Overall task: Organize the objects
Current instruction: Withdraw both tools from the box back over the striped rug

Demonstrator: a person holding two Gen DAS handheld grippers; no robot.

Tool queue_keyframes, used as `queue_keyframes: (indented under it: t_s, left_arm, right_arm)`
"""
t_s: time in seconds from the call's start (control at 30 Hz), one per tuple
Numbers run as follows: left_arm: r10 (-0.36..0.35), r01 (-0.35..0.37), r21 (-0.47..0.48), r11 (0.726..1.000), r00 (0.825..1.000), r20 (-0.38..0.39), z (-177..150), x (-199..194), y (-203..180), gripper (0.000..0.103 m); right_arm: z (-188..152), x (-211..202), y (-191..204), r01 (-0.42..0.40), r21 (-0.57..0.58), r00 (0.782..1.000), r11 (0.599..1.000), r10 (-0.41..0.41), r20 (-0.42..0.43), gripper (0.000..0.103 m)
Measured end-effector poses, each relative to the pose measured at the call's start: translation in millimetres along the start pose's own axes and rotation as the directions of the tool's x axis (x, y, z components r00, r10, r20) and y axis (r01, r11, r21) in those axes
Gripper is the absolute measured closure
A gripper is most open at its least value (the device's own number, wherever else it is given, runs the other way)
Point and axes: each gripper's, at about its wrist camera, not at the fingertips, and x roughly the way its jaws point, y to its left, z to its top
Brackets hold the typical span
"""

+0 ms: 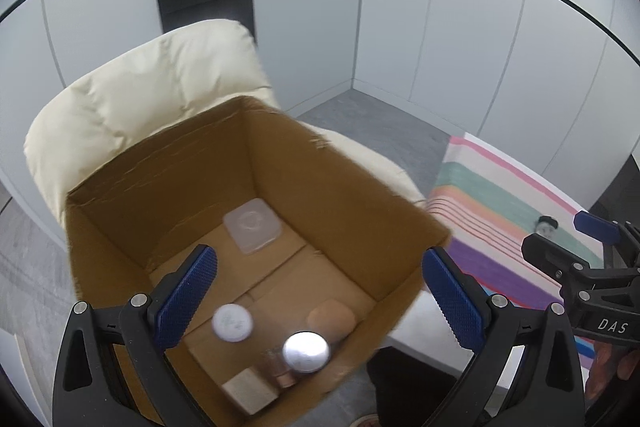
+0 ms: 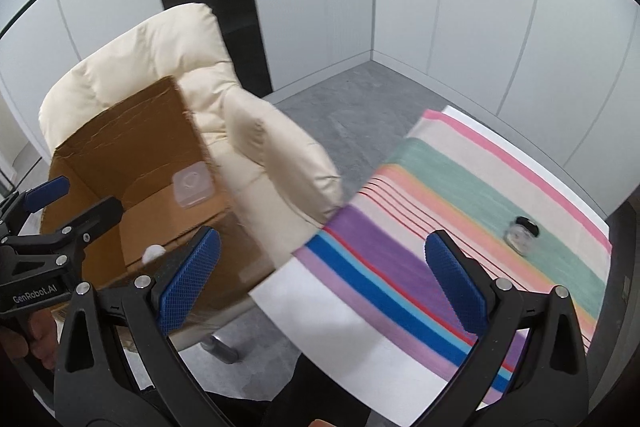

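The left gripper [image 1: 320, 301] is hovering over the cardboard box [image 1: 120, 203], fingers apart and empty. The right gripper [image 2: 322, 281], likewise spread, is facing the striped desk [image 2: 440, 187], where one small jar [image 2: 520, 233] is lying (apparently the last item). Next: reaching it.

Cream padded armchair [image 2: 168, 67], grey floor [image 2: 352, 95], white wall panels [image 1: 440, 27]

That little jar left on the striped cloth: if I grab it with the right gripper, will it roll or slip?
The jar looks clear and hard, so probably slick between the pads. It seems round with a dark cap; if pushed it may tip or roll on the cloth. Blur hides its pose.
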Motion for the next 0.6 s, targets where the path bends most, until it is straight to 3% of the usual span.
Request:
queue_keyframes:
  t_s: [0.6]
  left_arm:
    - [-0.126, 0.127, 0.135, 0.983, 0.992, -0.017, 4, 10, -113, 0.000]
  right_arm:
    - [-31, -31, -114, 0.121, 0.158, 0.993, 0.980, -0.122, -0.007, 0.000]
